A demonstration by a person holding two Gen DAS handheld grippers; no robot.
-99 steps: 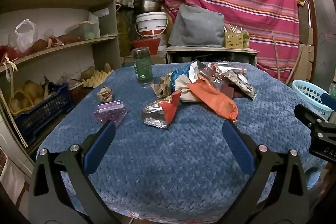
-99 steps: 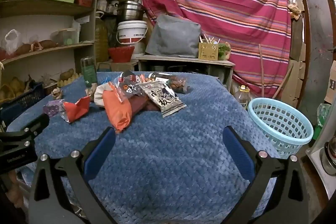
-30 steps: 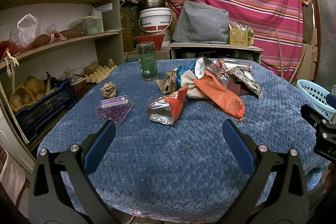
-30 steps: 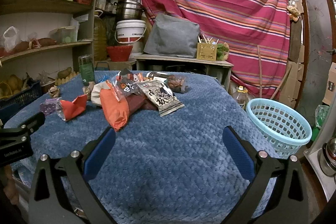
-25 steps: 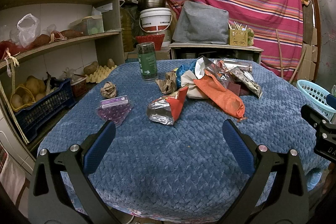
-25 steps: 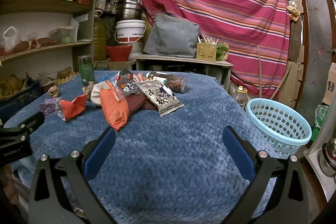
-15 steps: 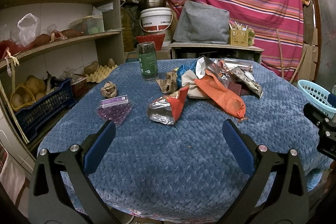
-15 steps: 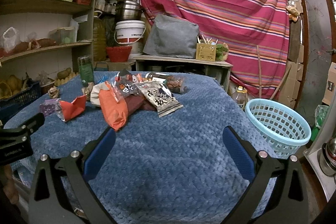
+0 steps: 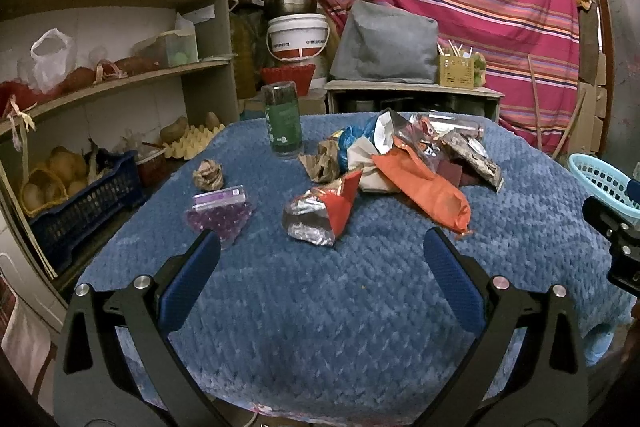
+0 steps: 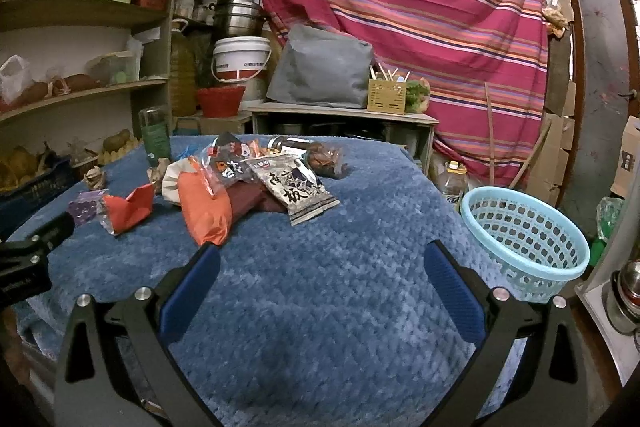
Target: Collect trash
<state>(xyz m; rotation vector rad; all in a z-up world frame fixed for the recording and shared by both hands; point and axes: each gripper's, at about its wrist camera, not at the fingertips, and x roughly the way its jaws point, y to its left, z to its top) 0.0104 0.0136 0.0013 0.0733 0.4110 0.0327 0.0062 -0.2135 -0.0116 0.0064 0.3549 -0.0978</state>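
Both the left gripper (image 9: 322,247) and right gripper (image 10: 322,249) gape wide, empty. Only the right view shows the whole blue basket (image 10: 524,267), at 3 o'clock; the left crops it.

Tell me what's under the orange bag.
A dark red packet shows under the orange bag, and a white wrapper pokes out behind it, on the blue cloth. Anything further beneath is covered.

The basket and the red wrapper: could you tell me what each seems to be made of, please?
The basket: pale blue moulded plastic, by its even perforated wall and smooth rim. The red wrapper: likely metallised plastic film, red outside, with a shiny, crinkled silver lining showing at its open end.
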